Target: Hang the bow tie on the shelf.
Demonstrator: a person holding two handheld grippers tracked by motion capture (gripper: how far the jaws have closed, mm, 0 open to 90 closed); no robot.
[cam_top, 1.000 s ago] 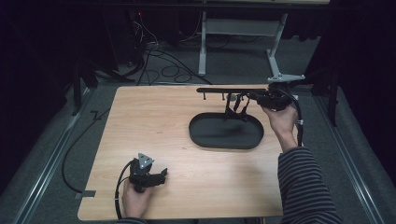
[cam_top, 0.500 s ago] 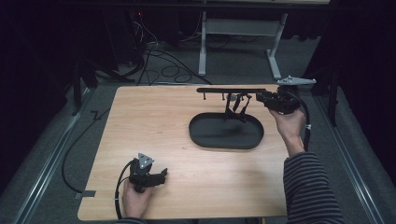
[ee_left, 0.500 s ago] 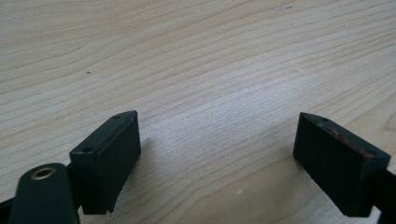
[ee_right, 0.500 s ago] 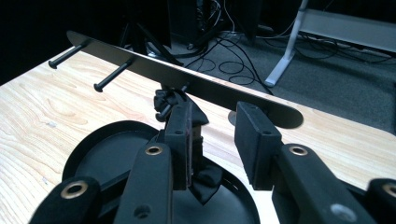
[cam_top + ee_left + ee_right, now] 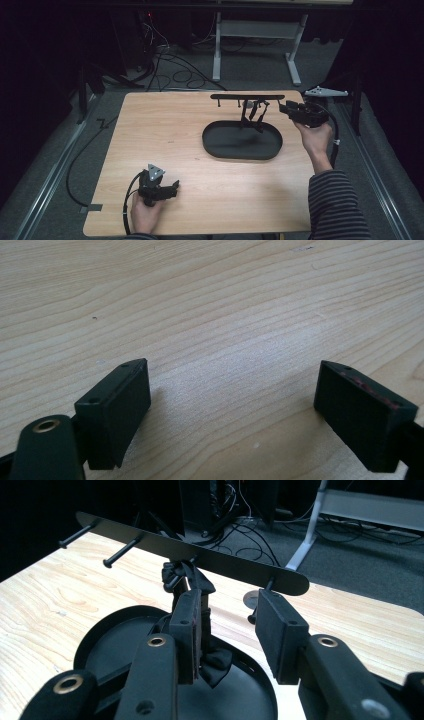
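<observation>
Jaws wide apart on both, nothing held. Left gripper [image 5: 172, 189] rests on desk [image 5: 165, 130] near front-left corner, idle. Right gripper [image 5: 284, 107] sits by right end of black peg rack [image 5: 247, 96] over oval tray [image 5: 242, 149]. Step prob. approach to black strap [image 5: 192, 577] hanging off a peg; next needs jaws lined up round it. Right gripper view shows the strap's knot & pegs close up; high view gives layout.

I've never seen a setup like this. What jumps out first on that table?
A black oval tray sits right of centre on the wooden table, with a black pegged rack standing over its far side. A person's right claw reaches toward the rack's end, open, while the left claw rests open near the front edge.
</observation>
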